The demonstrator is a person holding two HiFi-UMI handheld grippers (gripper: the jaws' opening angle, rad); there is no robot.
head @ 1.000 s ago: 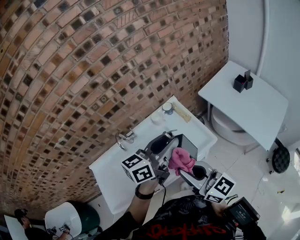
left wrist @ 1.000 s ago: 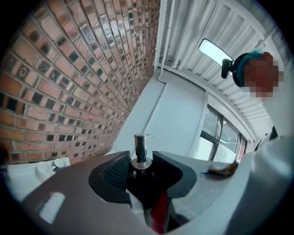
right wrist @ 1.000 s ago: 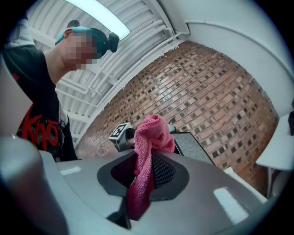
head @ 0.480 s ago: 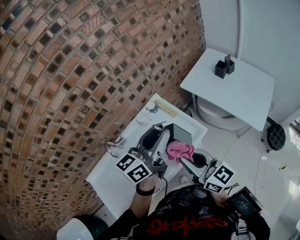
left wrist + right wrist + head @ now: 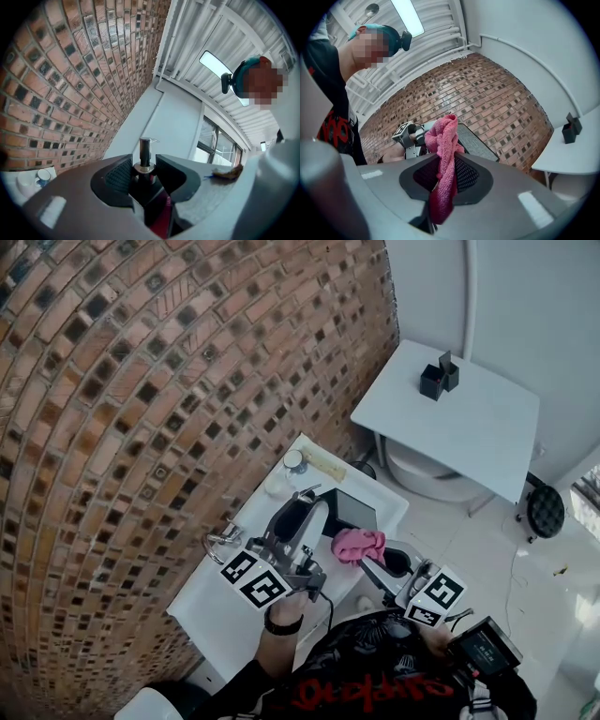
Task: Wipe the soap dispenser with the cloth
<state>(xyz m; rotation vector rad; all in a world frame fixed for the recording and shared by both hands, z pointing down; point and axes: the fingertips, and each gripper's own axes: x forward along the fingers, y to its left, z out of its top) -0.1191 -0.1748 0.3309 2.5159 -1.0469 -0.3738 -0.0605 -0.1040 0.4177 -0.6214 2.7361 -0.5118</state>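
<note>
Wiping looks barely begun: left gripper jaws clamp the black, chrome-pumped soap dispenser over the white bench; right gripper jaws pinch the pink terry cloth just beside it.

We see only chrome pump and neck of black soap dispenser; most of body hidden behind left gripper jaws. Lower end of pink terry cloth vanishes between right gripper jaws. Small round container on white washbasin: too small for us to identify.
</note>
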